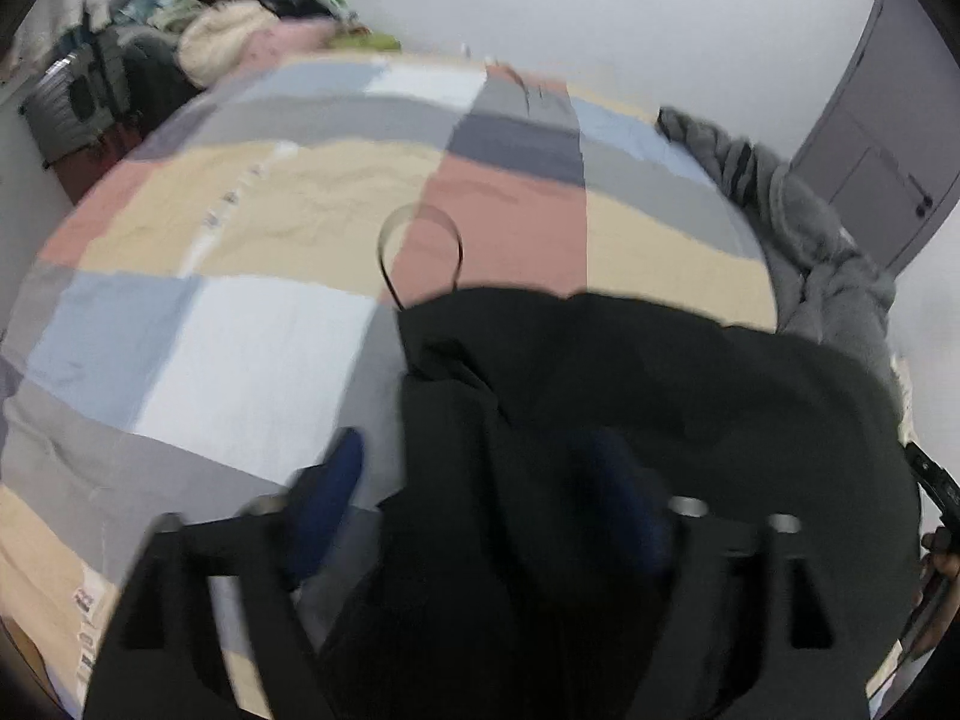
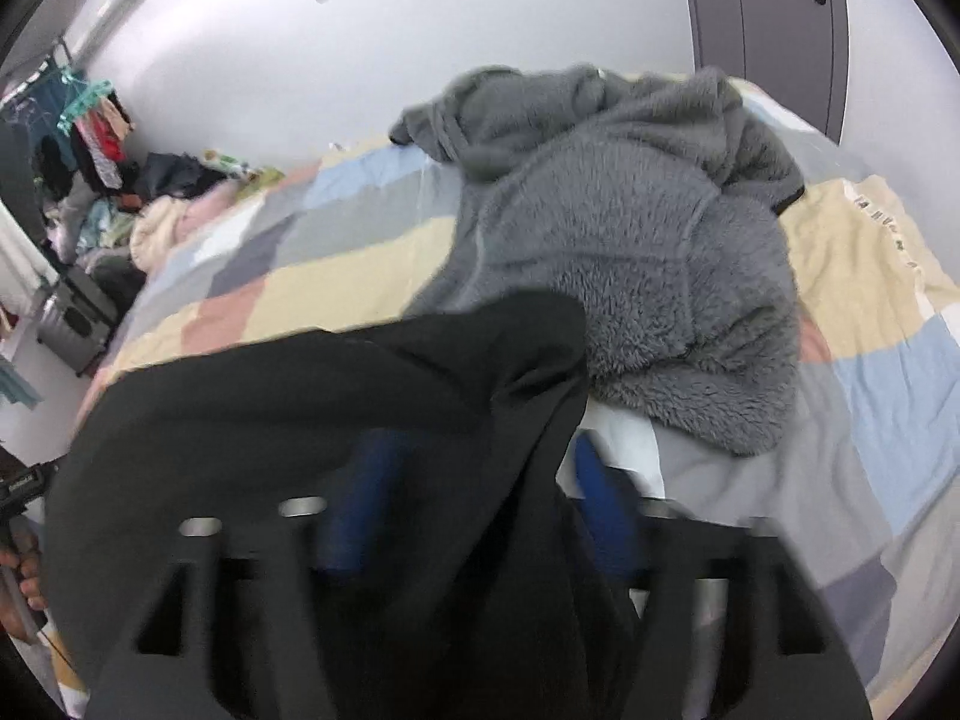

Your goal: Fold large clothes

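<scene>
A large black garment (image 1: 630, 372) hangs between my two grippers above the patchwork bed (image 1: 252, 324). My left gripper (image 1: 480, 474) has black cloth bunched between its blue fingers (image 1: 336, 480) and is shut on it. A thin dark cord loop (image 1: 420, 252) sticks up from the garment's edge. In the right wrist view the same black garment (image 2: 288, 396) drapes over my right gripper (image 2: 486, 480), whose blue fingers (image 2: 606, 510) pinch a fold of it. Both views are motion-blurred.
A grey fleece jacket (image 2: 630, 252) lies heaped on the bed just beyond the black garment; it also shows in the left wrist view (image 1: 798, 228). A pile of clothes (image 1: 240, 30) and a grey suitcase (image 1: 78, 102) stand past the bed's far side. A grey door (image 2: 768, 18) is behind.
</scene>
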{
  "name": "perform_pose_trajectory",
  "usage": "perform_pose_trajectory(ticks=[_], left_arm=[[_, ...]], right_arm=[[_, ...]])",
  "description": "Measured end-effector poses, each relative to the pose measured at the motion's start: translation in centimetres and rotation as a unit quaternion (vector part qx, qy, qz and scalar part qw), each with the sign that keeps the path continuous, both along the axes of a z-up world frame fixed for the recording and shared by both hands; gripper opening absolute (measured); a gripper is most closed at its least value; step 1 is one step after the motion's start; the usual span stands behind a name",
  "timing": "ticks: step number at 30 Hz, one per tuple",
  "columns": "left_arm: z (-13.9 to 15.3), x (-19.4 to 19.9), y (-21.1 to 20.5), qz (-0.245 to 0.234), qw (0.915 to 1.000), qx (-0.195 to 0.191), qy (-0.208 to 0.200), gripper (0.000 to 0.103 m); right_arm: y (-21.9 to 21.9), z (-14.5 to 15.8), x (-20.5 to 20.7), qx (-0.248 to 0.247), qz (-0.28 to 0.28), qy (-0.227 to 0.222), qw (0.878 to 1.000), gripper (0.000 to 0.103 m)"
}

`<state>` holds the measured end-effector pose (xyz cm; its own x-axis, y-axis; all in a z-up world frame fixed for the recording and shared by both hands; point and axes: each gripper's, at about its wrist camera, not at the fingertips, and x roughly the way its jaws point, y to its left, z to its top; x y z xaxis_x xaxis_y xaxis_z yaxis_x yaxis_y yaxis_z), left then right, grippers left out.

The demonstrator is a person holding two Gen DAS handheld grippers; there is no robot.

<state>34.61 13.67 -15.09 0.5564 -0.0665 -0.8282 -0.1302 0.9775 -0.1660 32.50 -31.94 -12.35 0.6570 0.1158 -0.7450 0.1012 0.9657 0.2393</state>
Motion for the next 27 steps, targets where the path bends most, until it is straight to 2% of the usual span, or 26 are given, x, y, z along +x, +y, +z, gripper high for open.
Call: perform_pose_trajectory(ticks=[2, 3, 6, 8, 12, 14, 18, 22, 24, 25, 27], left_arm=[[1.3, -0.9, 0.1, -0.001, 0.9999, -0.012, -0.002, 0.081], [2.0, -1.3, 0.2, -0.001, 0.9998, -0.018, -0.001, 0.081], [5.3, -3.0, 0.1, 0.002, 0.9995, -0.02, -0.024, 0.082], [7.7, -4.1, -0.1, -0.002, 0.9988, -0.027, -0.04, 0.088], [12.4, -6.3, -1.4, -0.018, 0.997, -0.009, -0.074, 0.092], [14.7, -7.7, -2.1, -0.026, 0.995, -0.004, -0.096, 0.103], [18.3, -10.5, -3.0, -0.045, 0.9908, -0.01, -0.127, 0.103], [22.1, -13.9, -4.0, -0.059, 0.9849, 0.007, -0.163, 0.103], [24.1, -16.2, -4.7, -0.064, 0.9803, 0.019, -0.186, 0.103], [24.9, -17.1, -5.0, -0.067, 0.978, 0.027, -0.195, 0.103], [26.7, -19.7, -6.0, -0.077, 0.9705, 0.046, -0.224, 0.103]], right_arm=[[-0.2, 1.8, -1.1, 0.011, -0.007, -0.013, 1.0, 0.079], [-0.2, 3.1, -1.6, 0.013, -0.008, -0.022, 1.0, 0.079], [0.7, 7.3, -3.4, -0.01, -0.005, -0.058, 0.998, 0.083], [1.5, 10.6, -4.6, -0.019, 0.002, -0.086, 0.996, 0.089], [3.3, 17.2, -7.2, -0.036, 0.017, -0.137, 0.99, 0.089], [4.1, 20.0, -8.7, -0.039, 0.023, -0.16, 0.986, 0.089], [5.6, 24.2, -11.6, -0.04, 0.038, -0.196, 0.979, 0.091], [7.4, 28.2, -15.5, -0.053, 0.047, -0.238, 0.969, 0.091], [8.3, 29.8, -17.9, -0.054, 0.05, -0.266, 0.961, 0.096], [8.8, 30.6, -19.4, -0.056, 0.045, -0.285, 0.956, 0.103], [9.6, 31.7, -21.8, -0.061, 0.041, -0.316, 0.946, 0.103]])
